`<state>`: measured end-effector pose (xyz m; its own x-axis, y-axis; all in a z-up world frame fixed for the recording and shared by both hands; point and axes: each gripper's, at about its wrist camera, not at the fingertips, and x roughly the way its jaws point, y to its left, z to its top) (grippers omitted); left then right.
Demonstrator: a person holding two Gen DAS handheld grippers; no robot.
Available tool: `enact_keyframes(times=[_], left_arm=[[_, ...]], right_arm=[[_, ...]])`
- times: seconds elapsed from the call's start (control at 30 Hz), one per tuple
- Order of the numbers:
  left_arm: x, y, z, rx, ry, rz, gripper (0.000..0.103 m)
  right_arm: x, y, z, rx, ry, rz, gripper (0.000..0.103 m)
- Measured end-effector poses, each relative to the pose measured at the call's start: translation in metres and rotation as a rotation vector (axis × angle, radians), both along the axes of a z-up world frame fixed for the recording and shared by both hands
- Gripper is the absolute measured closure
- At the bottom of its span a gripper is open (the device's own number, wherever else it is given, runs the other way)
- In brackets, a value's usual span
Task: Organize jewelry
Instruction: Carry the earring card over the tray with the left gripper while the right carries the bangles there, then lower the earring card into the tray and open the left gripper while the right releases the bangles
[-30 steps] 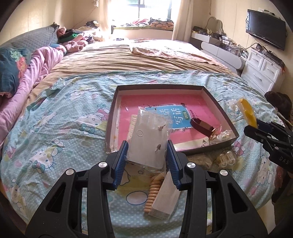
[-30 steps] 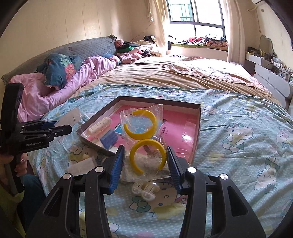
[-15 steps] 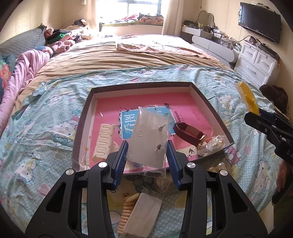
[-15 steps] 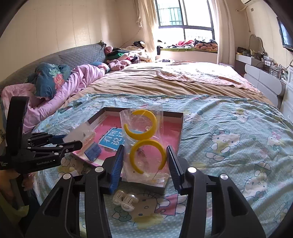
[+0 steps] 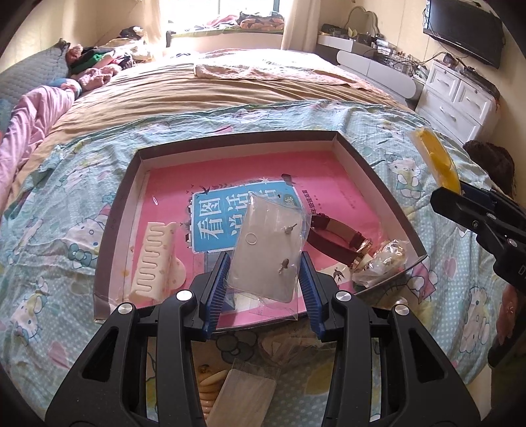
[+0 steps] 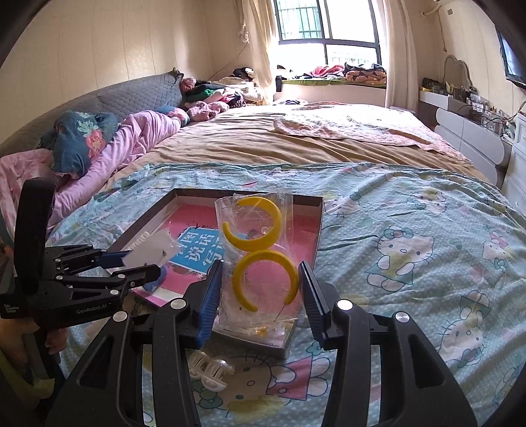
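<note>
"GenRobot.AI" is printed on the left hand-held gripper (image 6: 144, 266).

Two fisheye views, each from a camera behind its own gripper's fingers, angled down over a bed (image 6: 411, 236). The left wrist view looks close and steeply onto the shallow tray (image 5: 378, 184), with the other gripper at its right edge. The right wrist view looks from the tray's (image 6: 315, 226) right, flatter, towards the window (image 6: 325, 29); both share tray and bedspread
</note>
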<state>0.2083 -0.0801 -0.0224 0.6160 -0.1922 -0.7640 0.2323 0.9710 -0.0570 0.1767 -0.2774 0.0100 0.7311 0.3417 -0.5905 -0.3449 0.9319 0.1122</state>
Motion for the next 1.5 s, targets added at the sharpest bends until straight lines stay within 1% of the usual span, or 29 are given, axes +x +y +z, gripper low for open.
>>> enact_keyframes(times=[0.27, 0.63, 0.7, 0.77, 0.9, 0.97, 1.1, 1.27, 1.5], left_arm=[[0.005, 0.001, -0.014, -0.009, 0.035, -0.007, 0.068], [0.008, 0.003, -0.023, -0.019, 0.052, -0.010, 0.068], [0.007, 0.004, -0.024, -0.017, 0.047, -0.013, 0.066], [0.007, 0.004, -0.024, -0.020, 0.044, -0.015, 0.061], [0.007, 0.007, -0.024, -0.030, 0.043, -0.017, 0.059], [0.004, 0.008, -0.023, -0.034, 0.043, -0.015, 0.055], [0.002, 0.012, -0.021, -0.045, 0.036, -0.011, 0.054], [0.000, 0.016, -0.017, -0.055, 0.028, -0.003, 0.049], [-0.002, 0.021, -0.014, -0.061, 0.024, 0.011, 0.046]], right_arm=[[0.012, 0.009, -0.008, -0.013, 0.022, 0.007, 0.058], [0.026, 0.019, -0.023, -0.031, 0.070, 0.003, 0.058], [0.029, 0.020, -0.027, -0.025, 0.082, 0.004, 0.058], [0.032, 0.021, -0.030, -0.026, 0.092, 0.003, 0.058], [0.036, 0.022, -0.036, -0.025, 0.108, -0.001, 0.058], [0.037, 0.024, -0.038, -0.025, 0.114, 0.001, 0.058], [0.039, 0.027, -0.041, -0.033, 0.125, 0.005, 0.058], [0.042, 0.031, -0.045, -0.042, 0.143, 0.008, 0.058], [0.041, 0.031, -0.046, -0.043, 0.150, 0.004, 0.056]])
